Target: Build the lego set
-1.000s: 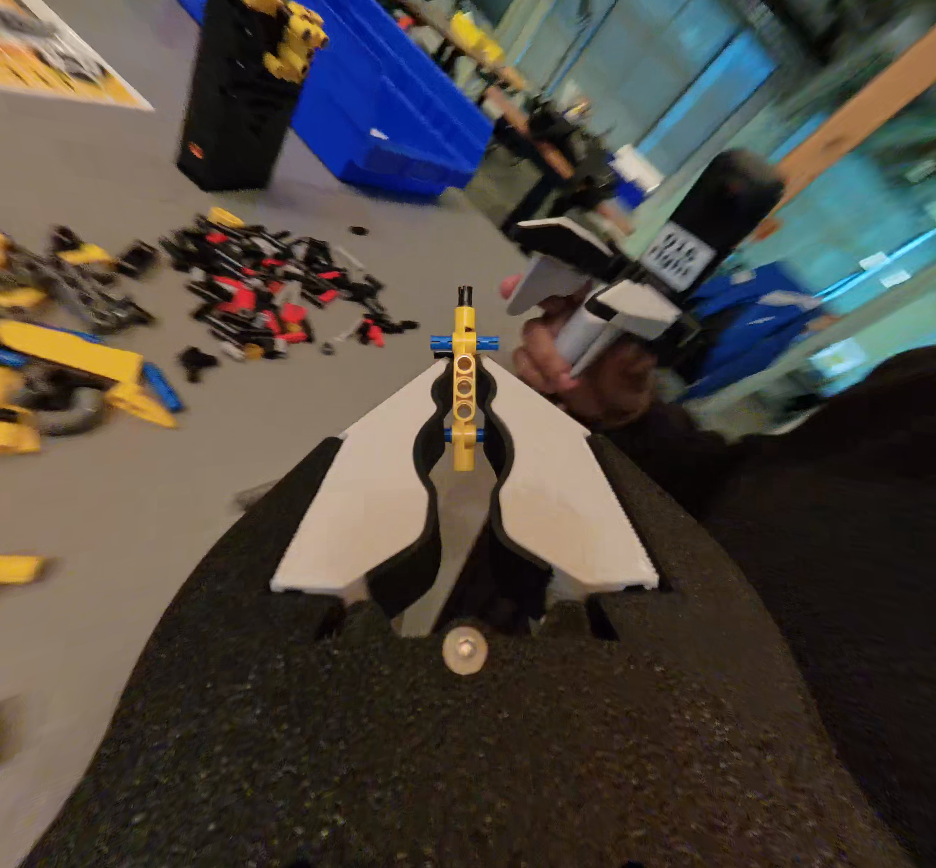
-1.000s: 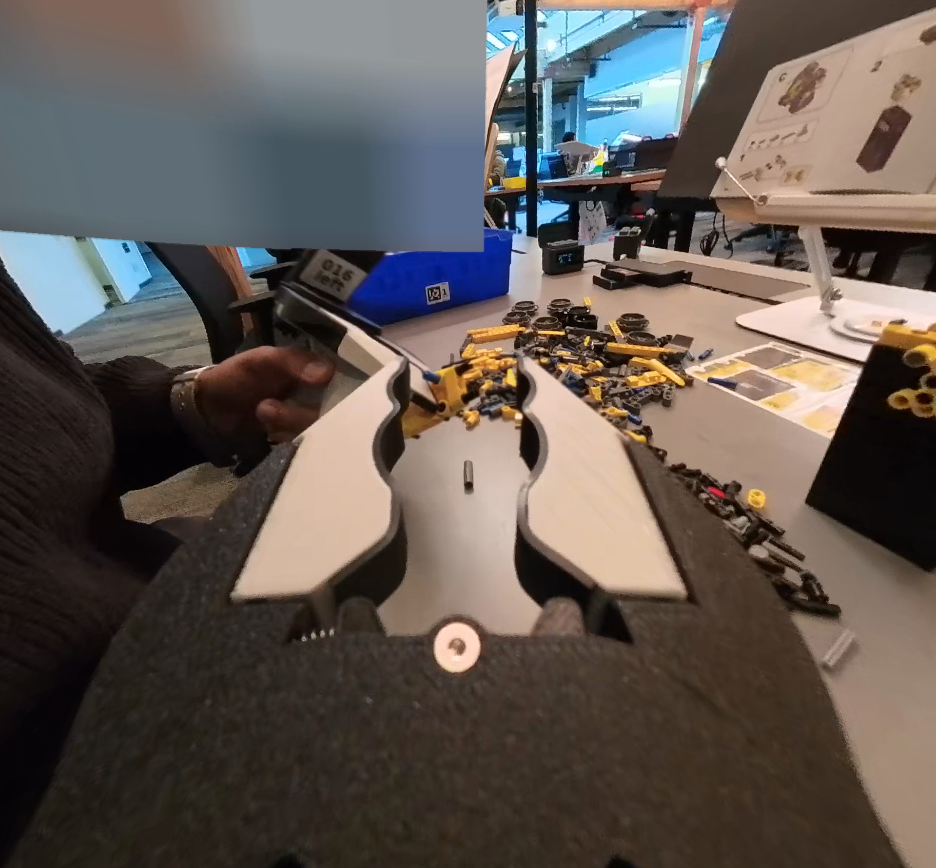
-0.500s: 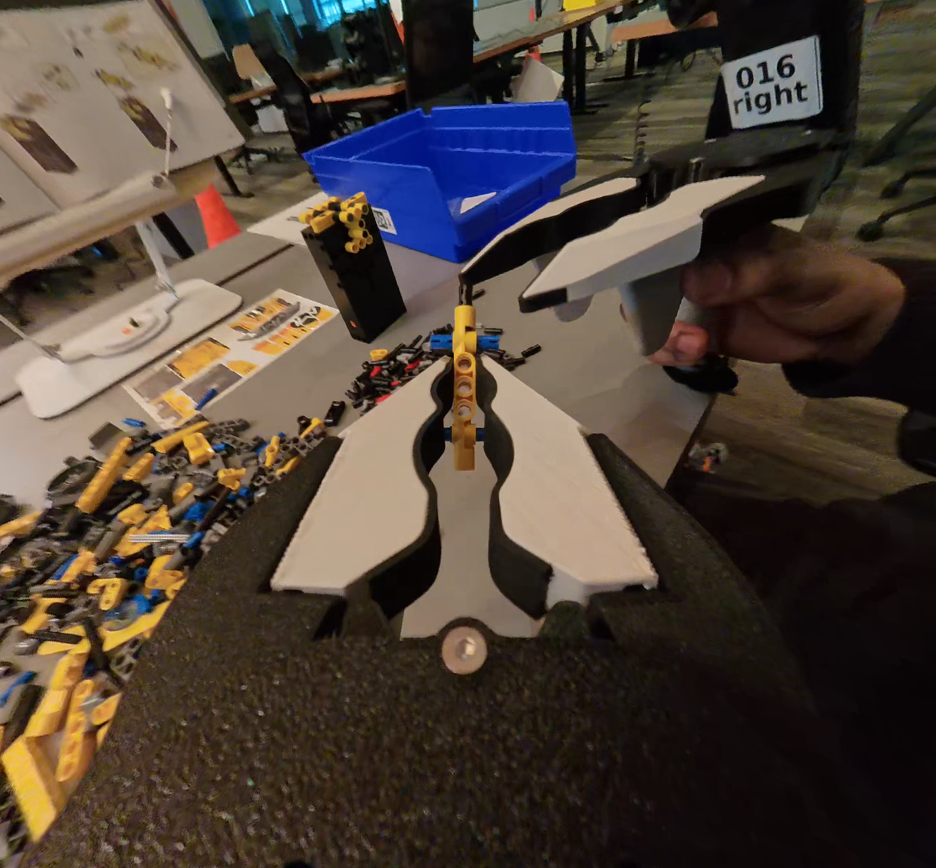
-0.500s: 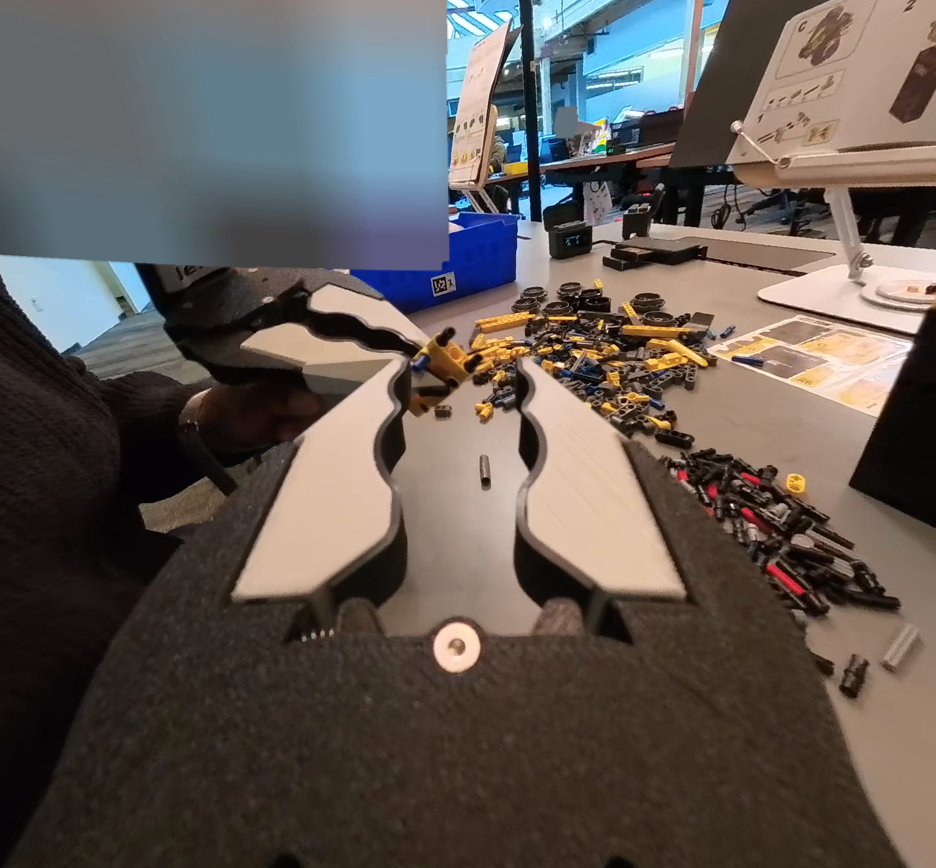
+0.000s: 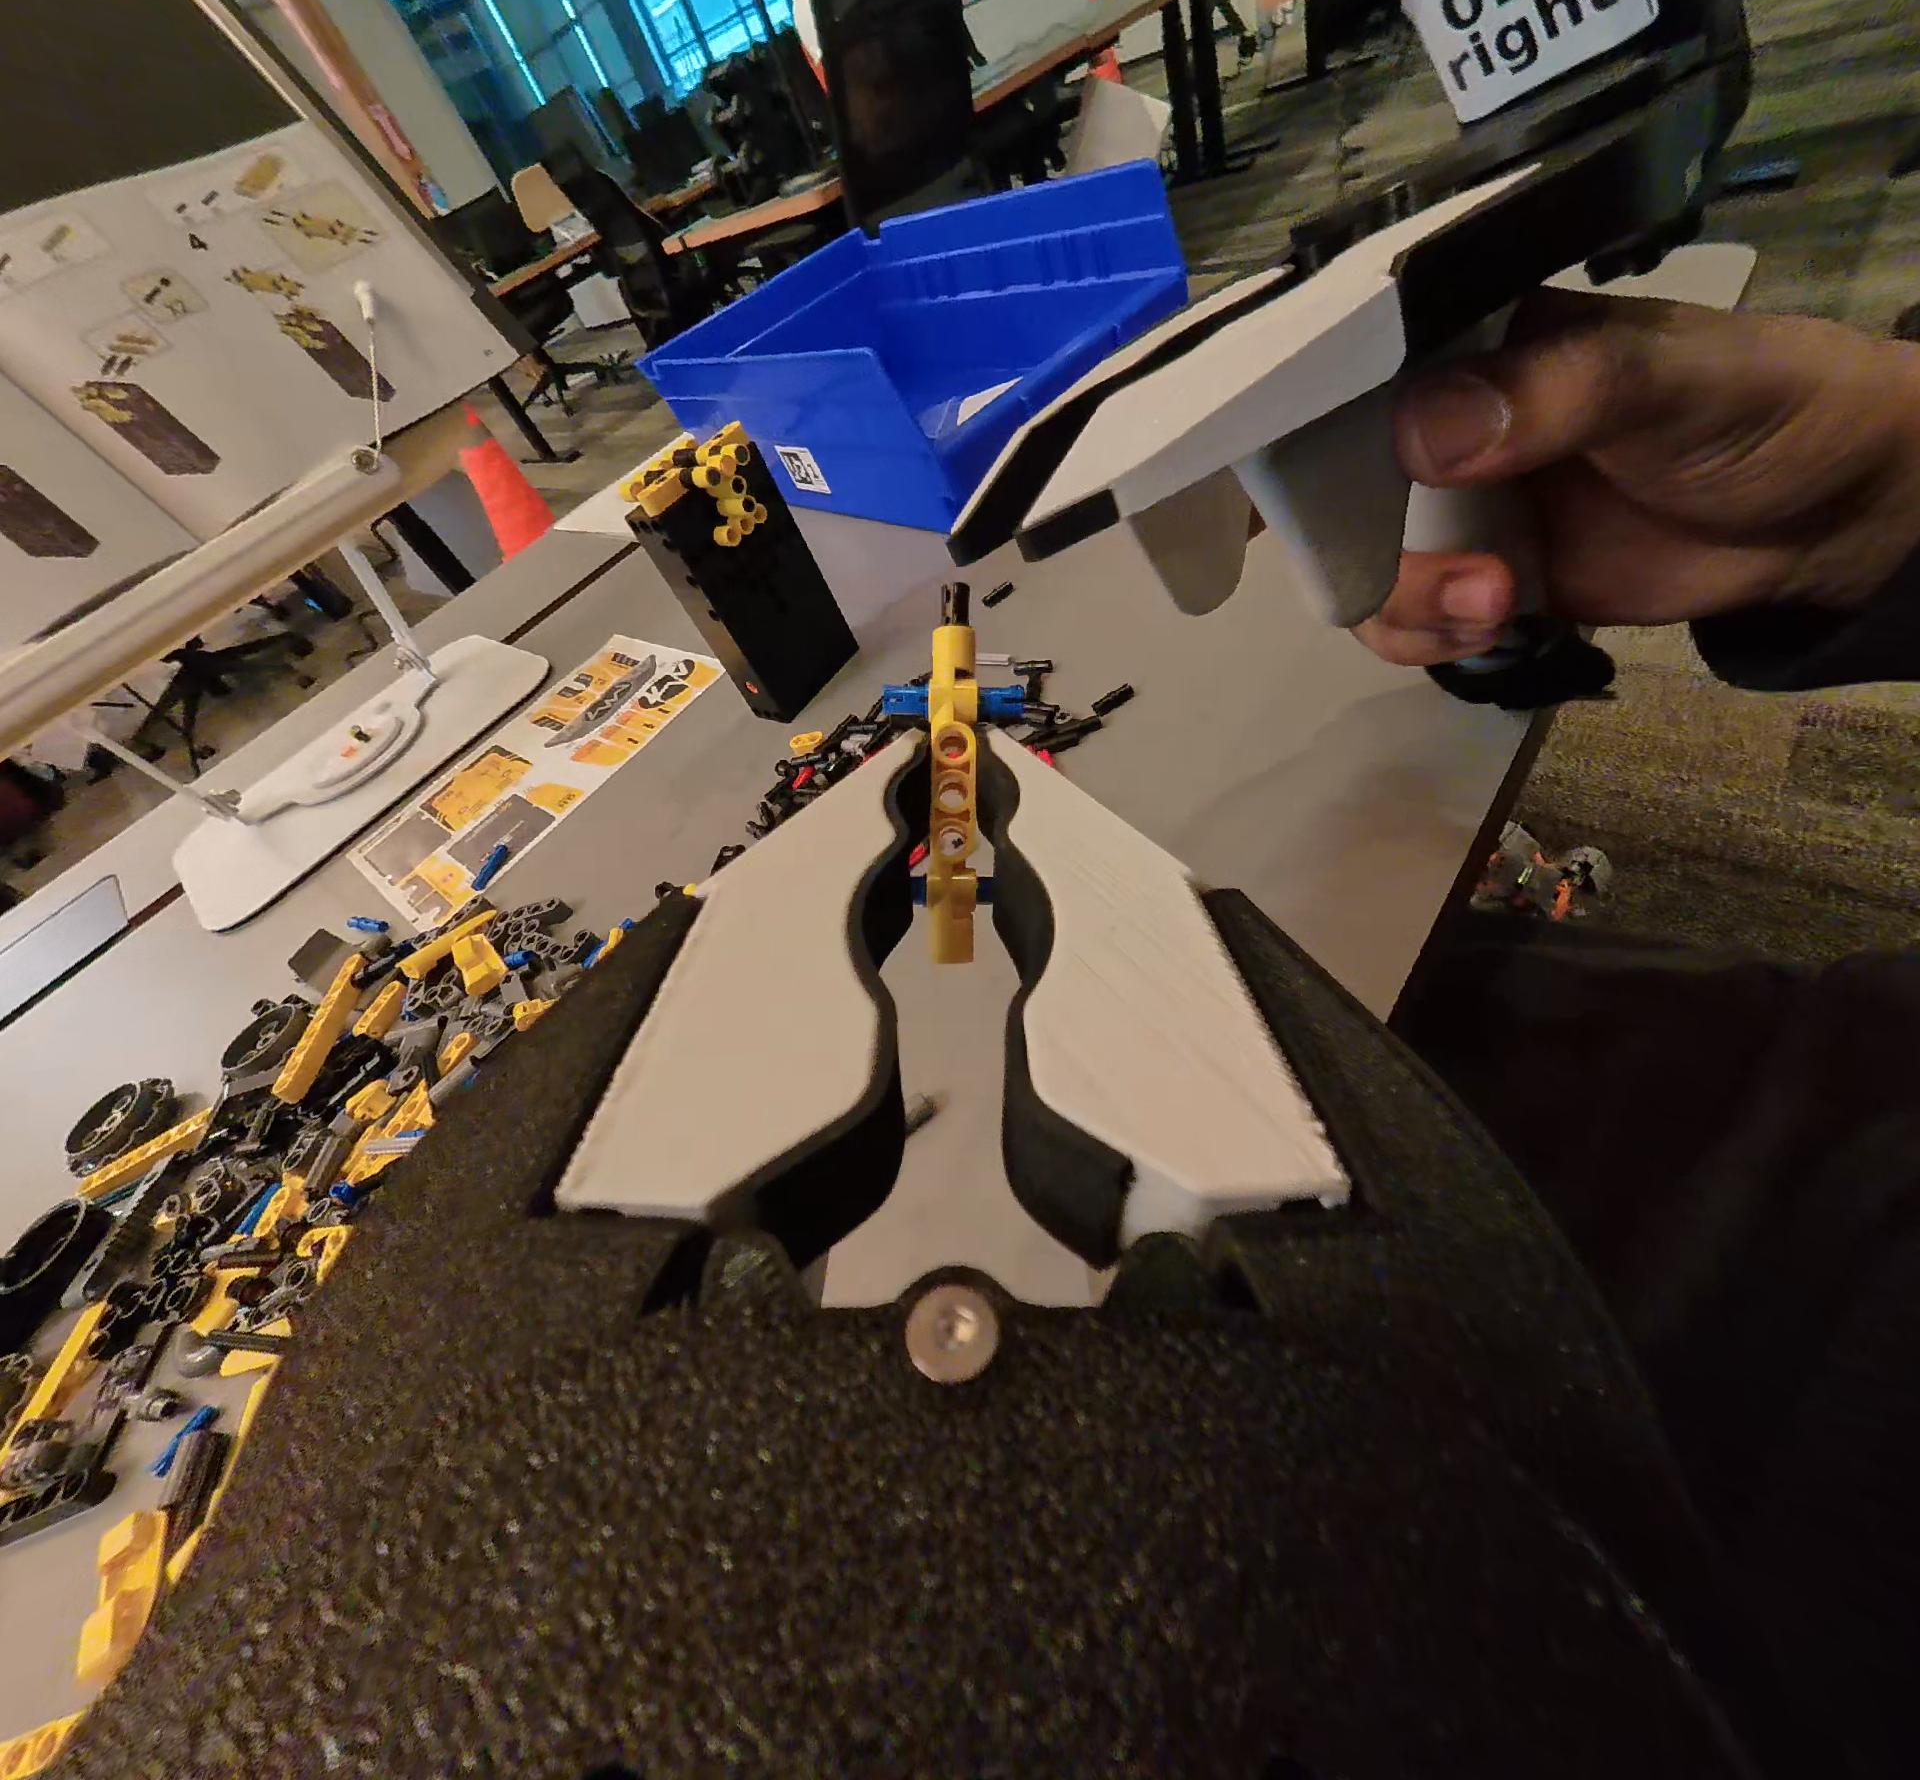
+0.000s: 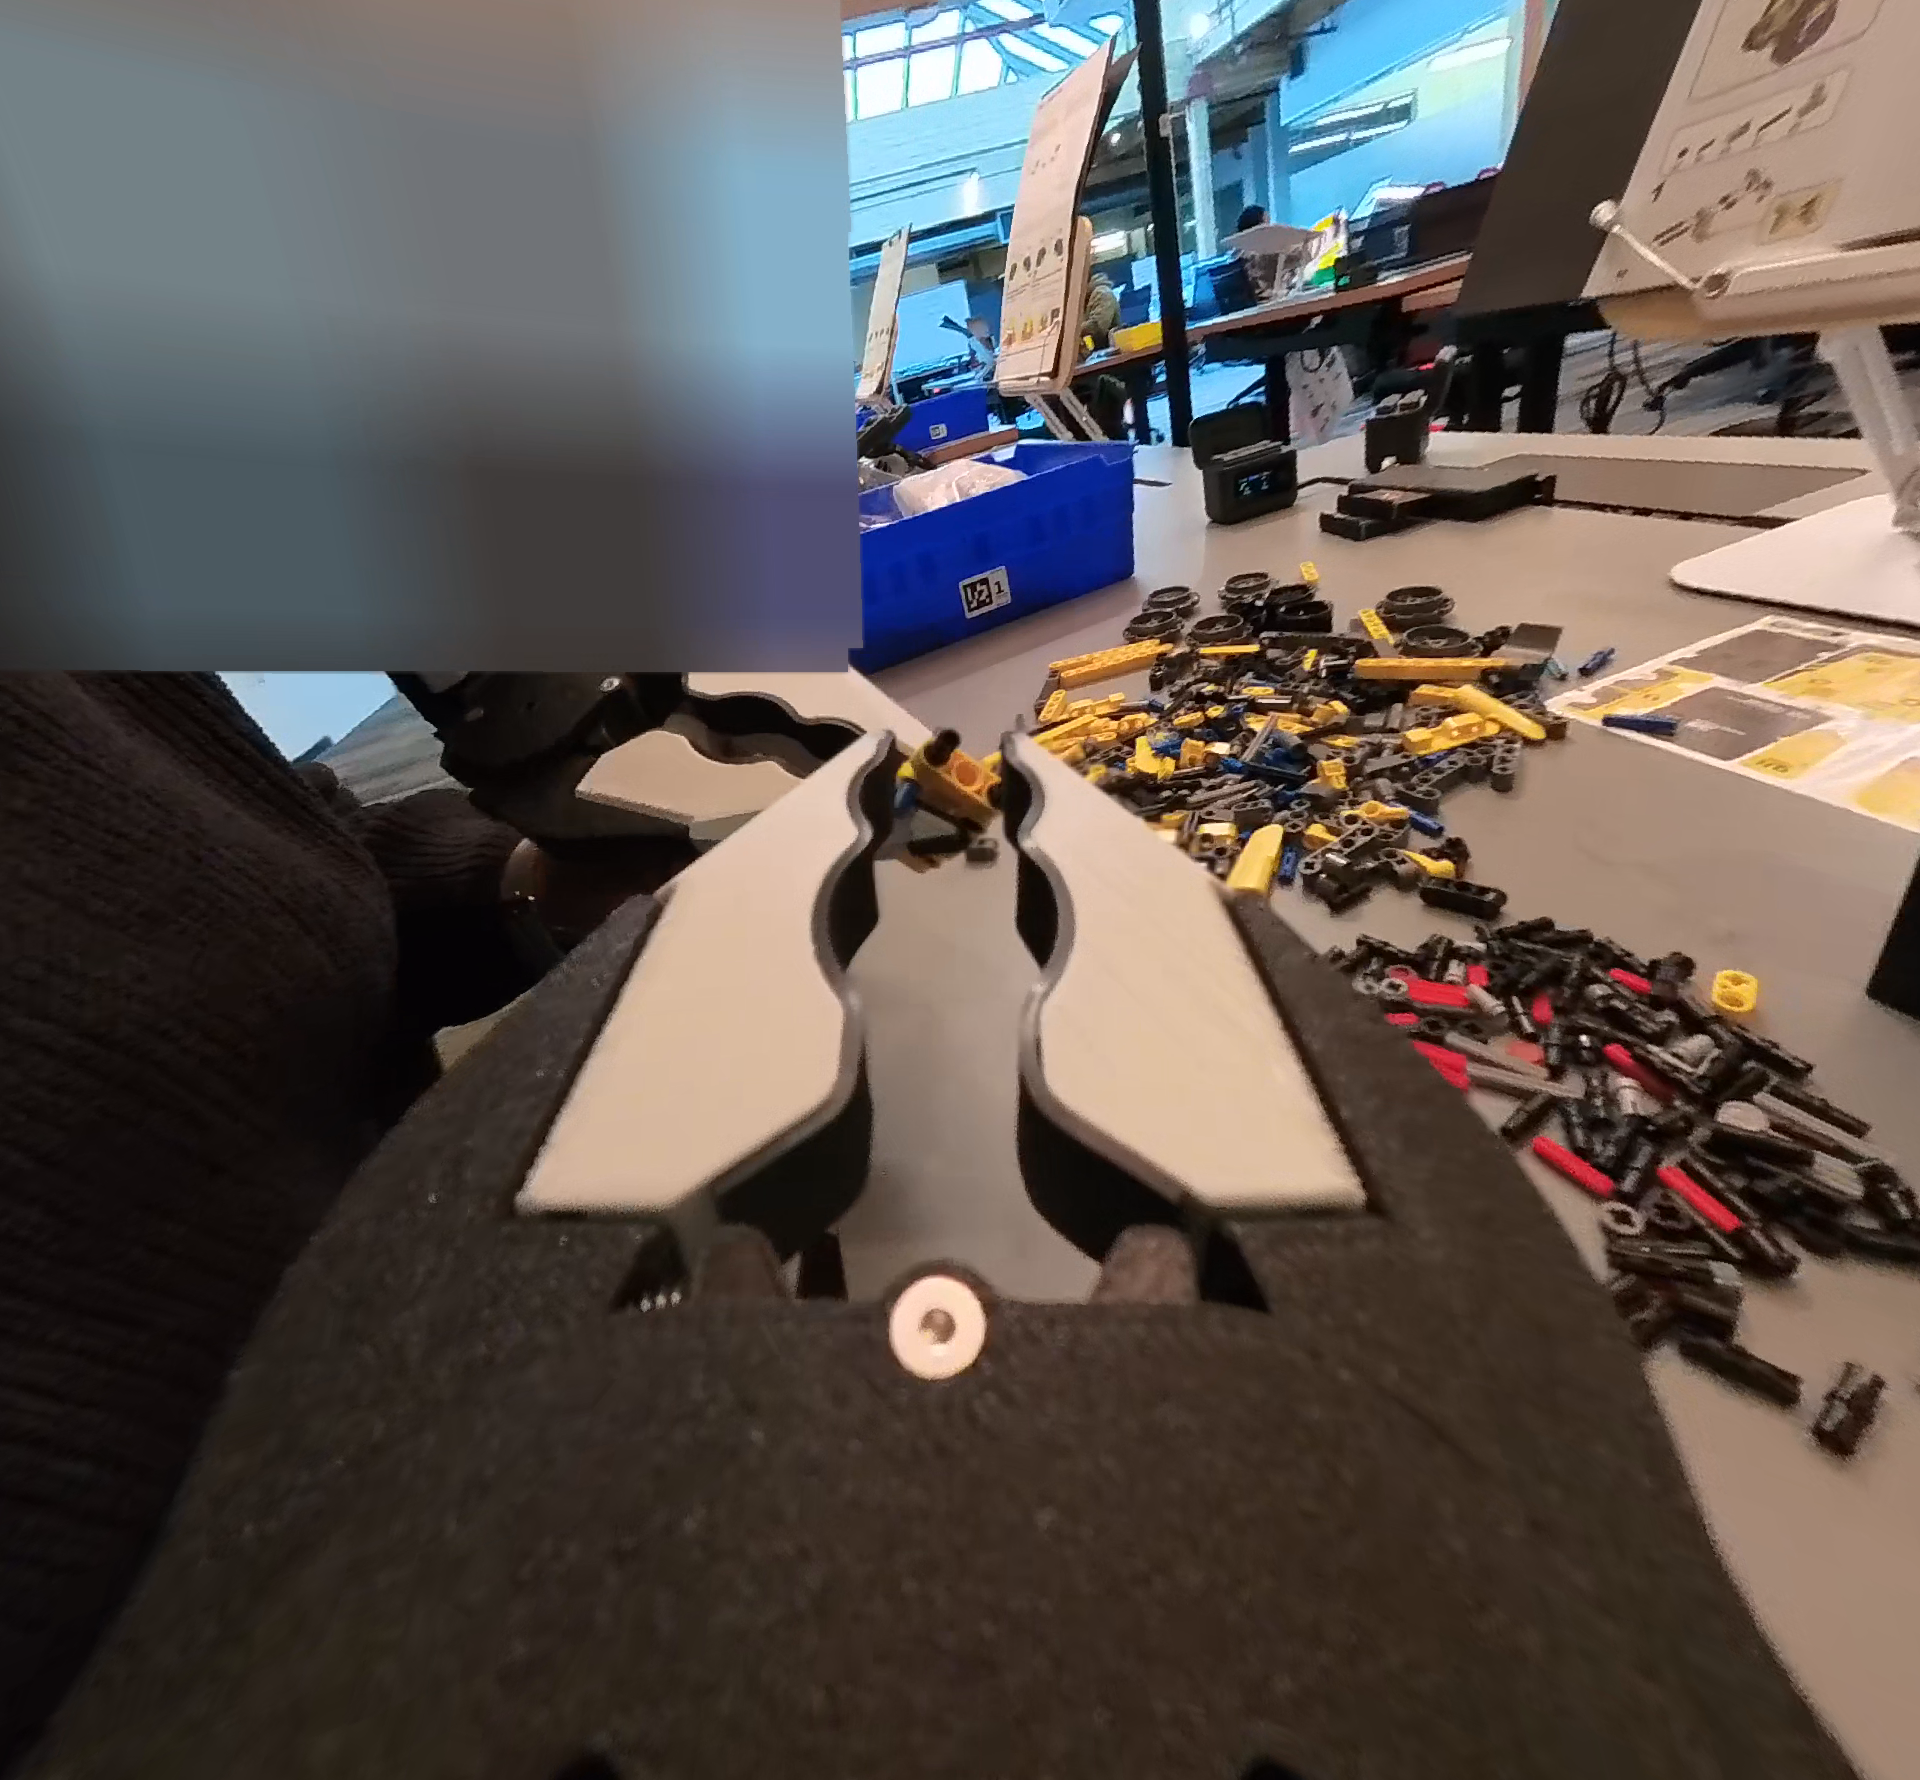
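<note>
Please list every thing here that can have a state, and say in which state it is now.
left gripper: shut on the yellow beam.
yellow beam: held upright, blue pins and a black pin in it.
right gripper: open, fingertips on both sides of the beam's top.
blue bin: open on top, standing on the table.
black block: upright, yellow parts on top.
instruction sheet: propped on a stand.
loose parts: spread in piles.

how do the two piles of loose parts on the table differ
The big pile lies farther from the table edge and is mostly yellow and black beams with blue bits. The small pile lies nearer and is mostly black pins with some red ones. Both lie loose on the grey table.
</note>
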